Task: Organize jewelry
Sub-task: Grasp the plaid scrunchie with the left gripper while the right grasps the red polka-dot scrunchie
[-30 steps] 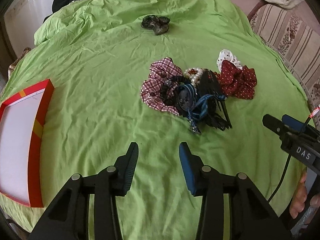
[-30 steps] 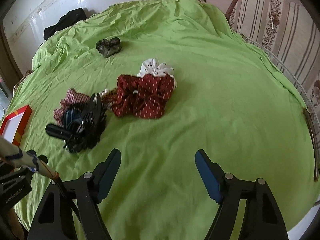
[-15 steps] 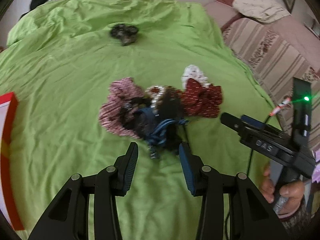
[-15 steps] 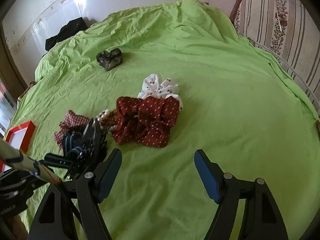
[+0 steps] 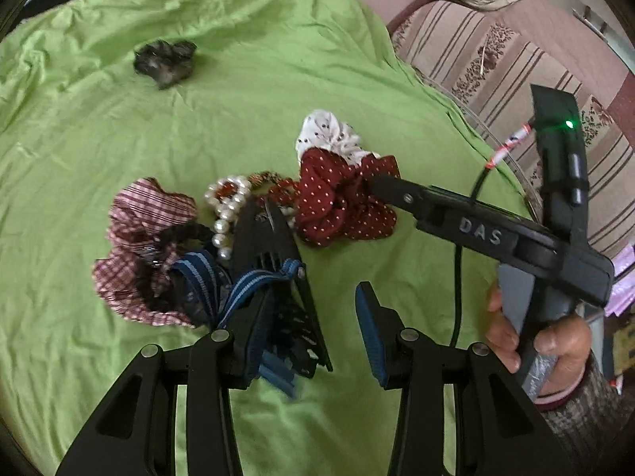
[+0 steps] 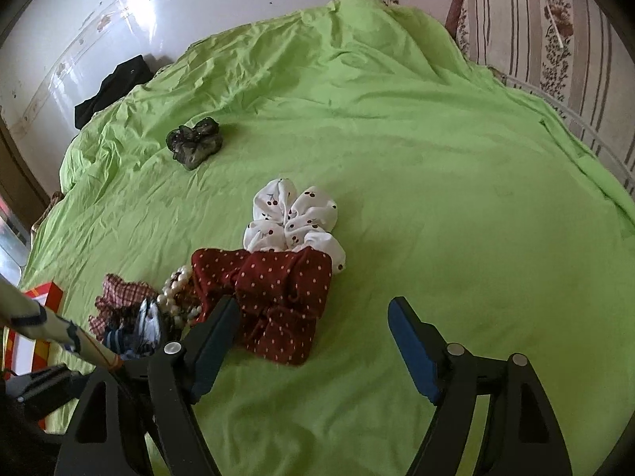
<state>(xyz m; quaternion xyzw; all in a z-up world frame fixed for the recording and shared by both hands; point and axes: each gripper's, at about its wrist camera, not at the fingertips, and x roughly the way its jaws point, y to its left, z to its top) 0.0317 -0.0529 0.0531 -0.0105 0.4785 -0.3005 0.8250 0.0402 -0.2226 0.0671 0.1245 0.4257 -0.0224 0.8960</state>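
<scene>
Your left claw (image 5: 309, 333) is spread wide and holds nothing, low over the near end of the heap of hair things and jewelry on the green sheet (image 5: 246, 91); its left finger (image 5: 254, 333) sits against the black claw clip (image 5: 274, 254) and the blue striped band (image 5: 242, 289), while the right finger (image 5: 371, 337) stands over bare sheet. Take the red dotted scrunchie (image 5: 337, 206) as your landmark. The white cherry-print scrunchie (image 5: 329, 139) lies touching its far edge. The pearl bracelet (image 5: 226, 210) lies just to its left, and a beaded red piece (image 5: 278, 192) lies between the two, too tangled to make out clearly. Further left, past the clip, sits the plaid scrunchie (image 5: 147, 246), with a dark lace hair tie (image 5: 186, 234) on top of it. Well beyond the red scrunchie, apart from the heap, lies a dark grey scrunchie (image 5: 164, 59). Your right claw (image 6: 313, 341) is also wide and empty; its left finger (image 6: 216, 337) rests at the near-left edge of the red dotted scrunchie (image 6: 274, 301), and its right finger (image 6: 412, 349) stands over bare sheet to the right of it. In the left view, the tip of the right tool overlaps the scrunchie's right side, gripped by your right hand (image 5: 555, 349). A red-edged box (image 6: 39, 297) lies to the far left of the scrunchie, and a striped sofa (image 6: 555, 31) stands beyond the bed's right edge.
</scene>
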